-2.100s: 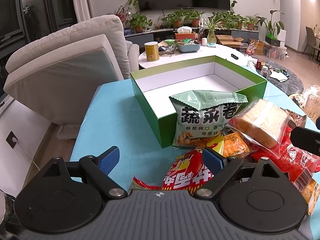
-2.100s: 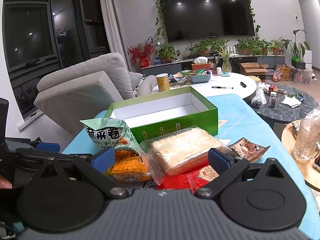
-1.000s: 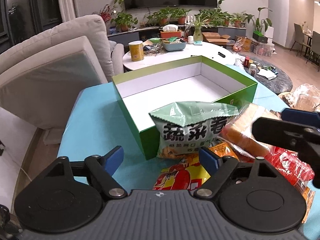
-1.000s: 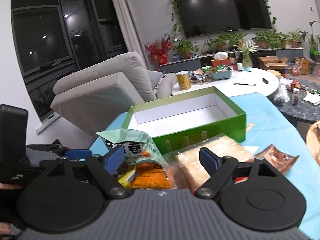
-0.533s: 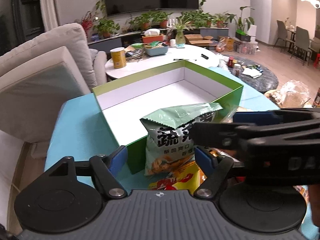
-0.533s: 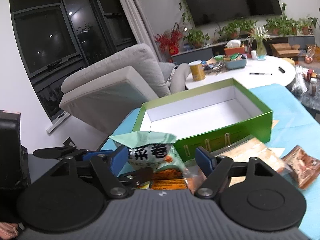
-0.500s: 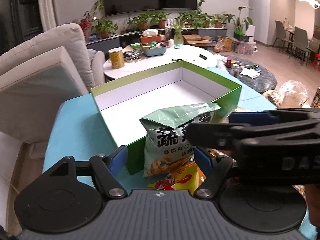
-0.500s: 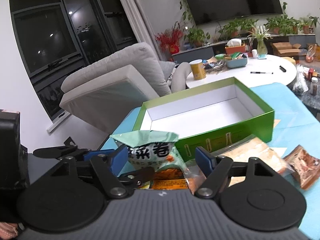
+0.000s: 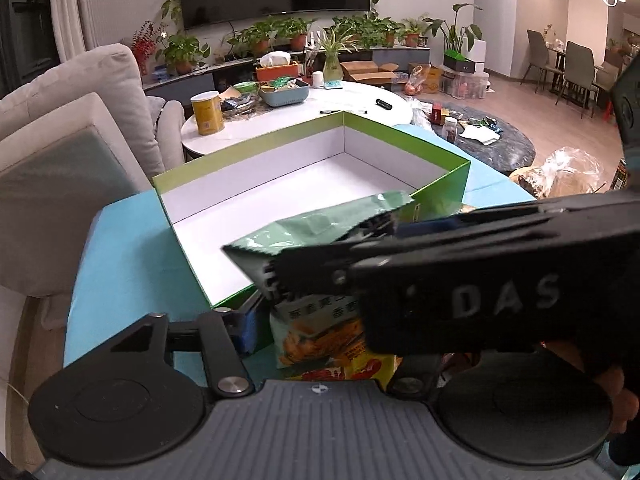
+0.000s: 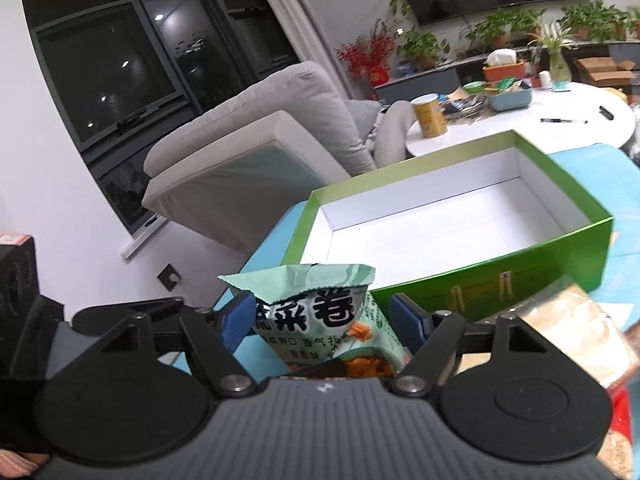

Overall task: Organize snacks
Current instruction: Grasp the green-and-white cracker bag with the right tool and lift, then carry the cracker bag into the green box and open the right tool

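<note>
My right gripper [image 10: 324, 322] has its blue fingers [image 10: 236, 320] spread around the green snack bag [image 10: 320, 312], which stands just before the green box [image 10: 480, 276]. My left gripper [image 9: 320, 328] is partly hidden; I cannot tell its fingers' state. Beyond the box, the turquoise surface [image 9: 124, 248].

Landmark: box [image 10: 460, 236]. Snack bag [image 10: 328, 320] just before its near wall, between right gripper [image 10: 324, 322] fingers. Bread pack [image 10: 576, 320] right of bag. Can [image 10: 430, 116] behind box.
</note>
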{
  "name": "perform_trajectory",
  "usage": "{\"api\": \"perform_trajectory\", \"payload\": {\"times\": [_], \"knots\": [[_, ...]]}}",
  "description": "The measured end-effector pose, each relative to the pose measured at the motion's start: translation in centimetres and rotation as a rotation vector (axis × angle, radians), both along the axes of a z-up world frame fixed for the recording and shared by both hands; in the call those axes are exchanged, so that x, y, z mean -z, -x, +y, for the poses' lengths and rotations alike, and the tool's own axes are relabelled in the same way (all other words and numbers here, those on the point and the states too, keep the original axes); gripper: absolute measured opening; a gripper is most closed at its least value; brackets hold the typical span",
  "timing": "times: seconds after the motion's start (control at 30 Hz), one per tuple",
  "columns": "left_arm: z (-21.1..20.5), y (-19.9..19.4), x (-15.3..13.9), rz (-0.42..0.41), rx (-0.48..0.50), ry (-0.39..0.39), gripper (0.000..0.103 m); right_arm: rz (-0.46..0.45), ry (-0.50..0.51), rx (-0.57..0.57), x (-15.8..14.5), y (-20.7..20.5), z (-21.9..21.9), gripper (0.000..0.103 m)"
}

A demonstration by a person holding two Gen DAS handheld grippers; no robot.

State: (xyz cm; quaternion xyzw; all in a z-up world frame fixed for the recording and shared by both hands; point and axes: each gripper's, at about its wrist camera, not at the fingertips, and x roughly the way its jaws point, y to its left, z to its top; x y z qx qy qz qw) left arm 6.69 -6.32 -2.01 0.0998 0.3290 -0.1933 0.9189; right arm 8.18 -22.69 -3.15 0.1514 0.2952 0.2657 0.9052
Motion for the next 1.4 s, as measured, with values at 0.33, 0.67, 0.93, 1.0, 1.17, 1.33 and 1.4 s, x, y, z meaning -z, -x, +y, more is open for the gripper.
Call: {"api": "perform_trajectory", "payload": {"times": [0.33,0.67,0.93,1.0,1.17,1.33,1.4], "knots": [[-0.4,1.7,-3.7,-0.089,0.031,0.040,0.053,-0.086,0.011,-0.001,-3.4,2.2,0.3,0.084],[-1.2,1.2,-7.9,-0.212,0.017,0.030,0.054,-0.188,-0.015,-0.002,-7.6,0.8,0.0,0.084],[-0.9,-0.8,-7.5,-0.173,-0.022,0.022,0.054,-0.157,-0.046,-0.015,-7.0,-1.6,0.3,0.084],[-0.9,-1.1,-7.0,-0.160,-0.030,0.019,0.054,-0.135,-0.063,-0.018,-6.6,-2.2,0.2,0.084],[-0.7,-2.2,-6.0,-0.116,-0.048,0.009,0.054,-0.085,-0.087,-0.024,-6.1,-3.0,0.4,0.084],[-0.5,-2.4,-5.2,-0.084,-0.058,0.018,0.054,-0.053,-0.082,-0.025,-5.6,-3.5,0.6,0.084],[-0.3,-2.7,-4.9,-0.073,-0.059,0.024,0.054,-0.041,-0.081,-0.023,-5.3,-3.7,0.6,0.084]]}}
